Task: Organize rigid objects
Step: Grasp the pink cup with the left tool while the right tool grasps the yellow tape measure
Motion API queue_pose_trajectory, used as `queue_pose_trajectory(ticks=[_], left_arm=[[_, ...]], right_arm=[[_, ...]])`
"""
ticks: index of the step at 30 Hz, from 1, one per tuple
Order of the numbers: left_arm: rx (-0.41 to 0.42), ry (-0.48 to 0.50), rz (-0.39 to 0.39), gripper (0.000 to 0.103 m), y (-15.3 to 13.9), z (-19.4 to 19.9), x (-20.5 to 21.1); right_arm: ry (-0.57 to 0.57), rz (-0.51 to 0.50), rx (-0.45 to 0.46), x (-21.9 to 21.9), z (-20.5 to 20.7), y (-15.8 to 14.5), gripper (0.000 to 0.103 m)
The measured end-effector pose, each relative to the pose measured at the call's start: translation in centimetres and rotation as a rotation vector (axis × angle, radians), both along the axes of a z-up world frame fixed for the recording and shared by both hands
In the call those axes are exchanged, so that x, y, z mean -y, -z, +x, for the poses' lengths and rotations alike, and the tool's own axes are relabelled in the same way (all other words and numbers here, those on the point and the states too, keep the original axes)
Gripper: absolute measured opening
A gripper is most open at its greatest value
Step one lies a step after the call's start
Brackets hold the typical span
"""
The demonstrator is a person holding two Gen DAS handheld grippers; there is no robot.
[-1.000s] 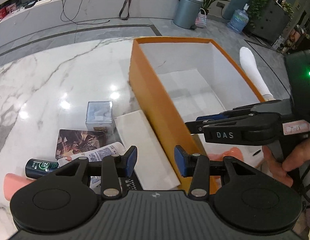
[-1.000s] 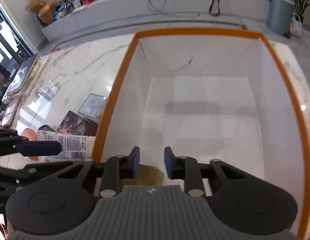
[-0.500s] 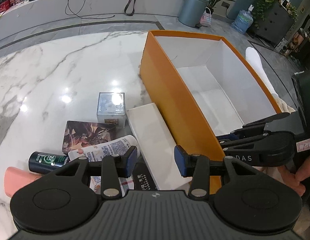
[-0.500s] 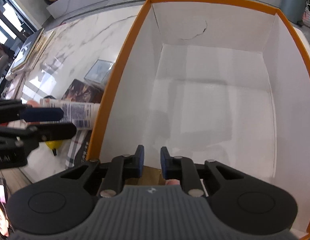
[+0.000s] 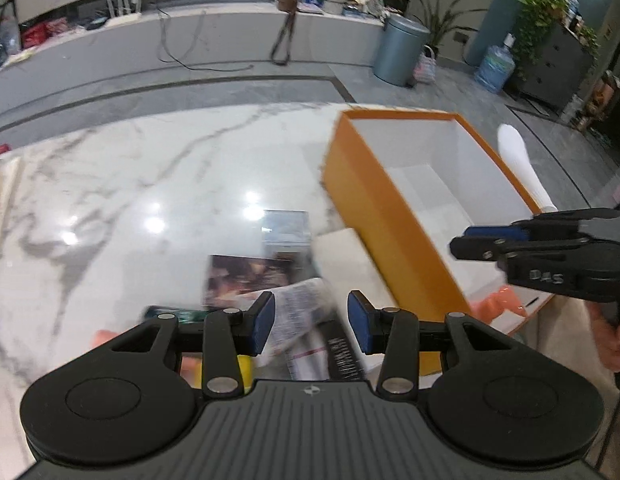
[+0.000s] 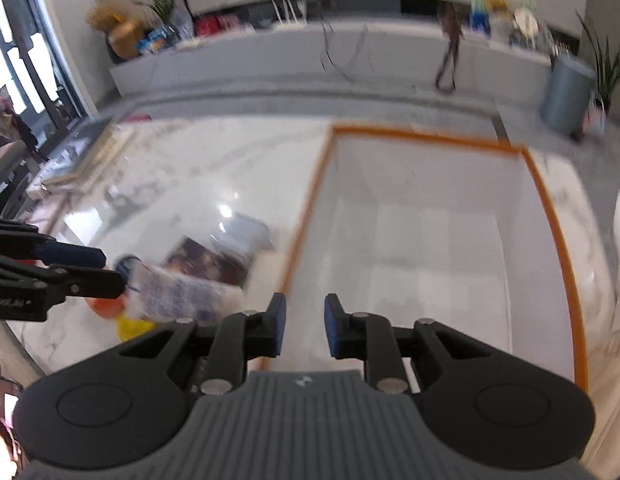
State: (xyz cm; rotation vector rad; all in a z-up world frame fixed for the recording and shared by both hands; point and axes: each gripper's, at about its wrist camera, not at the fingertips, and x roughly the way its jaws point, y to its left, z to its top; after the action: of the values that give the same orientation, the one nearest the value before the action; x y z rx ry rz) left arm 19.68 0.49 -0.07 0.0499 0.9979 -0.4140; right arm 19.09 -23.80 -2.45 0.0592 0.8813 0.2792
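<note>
The left gripper (image 5: 311,322) is hanging over the clutter with its jaws standing apart and nothing between them. The right gripper (image 6: 304,326) is pointing down over the near edge of the orange box (image 6: 541,200); its jaws are opening from a nearly closed position – a narrow gap is showing, with nothing held. Just beyond the left gripper's fingertips, a printed white tube (image 5: 298,312) is lying across a dark picture card (image 5: 242,276), with a dark green can (image 5: 174,314) to the left (all three are blurred). Next to them a flat white box (image 5: 341,264) is lying against the orange box's outer wall, and a small clear cube (image 5: 286,226) is sitting just behind. The orange box is standing open on the marble table (image 5: 150,184), its white interior showing bare – no items inside. Beyond the table, a grey bin (image 5: 401,50) is standing on the floor.
</note>
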Motion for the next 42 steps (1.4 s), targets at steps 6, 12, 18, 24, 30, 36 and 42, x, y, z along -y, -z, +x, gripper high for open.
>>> queue_pose_trajectory(ticks=[6,12,18,24,30,36,42], left_arm=[[0.006,-0.060,0.021,0.049,-0.3,-0.8,-3.7],[-0.014,-0.119,0.044,0.049,1.5,-0.9,-7.3],[0.023,-0.044,0.139,0.051,3.4,-0.4,-9.2],[0.083,0.209,0.240,0.064,5.2,-0.6,-9.5],[0.138,0.489,0.367,0.076,6.7,-0.6,-8.6],[0.130,0.699,0.471,0.076,8.5,0.3,-7.8],[0.099,0.749,0.483,0.079,9.9,1.0,-7.7]], right_arm=[[-0.107,0.040,0.029,-4.4,-0.8,-0.7,0.026],[-0.197,0.045,-0.038,-9.3,-0.5,2.2,0.026],[-0.260,0.050,-0.118,-13.5,0.0,5.2,0.027],[-0.267,0.043,-0.184,-16.1,0.5,7.9,0.043],[-0.253,0.026,-0.220,-18.0,1.4,9.6,0.056],[-0.244,0.012,-0.228,-19.2,2.3,10.6,0.060],[-0.263,-0.004,-0.235,-20.3,2.9,11.6,0.067]])
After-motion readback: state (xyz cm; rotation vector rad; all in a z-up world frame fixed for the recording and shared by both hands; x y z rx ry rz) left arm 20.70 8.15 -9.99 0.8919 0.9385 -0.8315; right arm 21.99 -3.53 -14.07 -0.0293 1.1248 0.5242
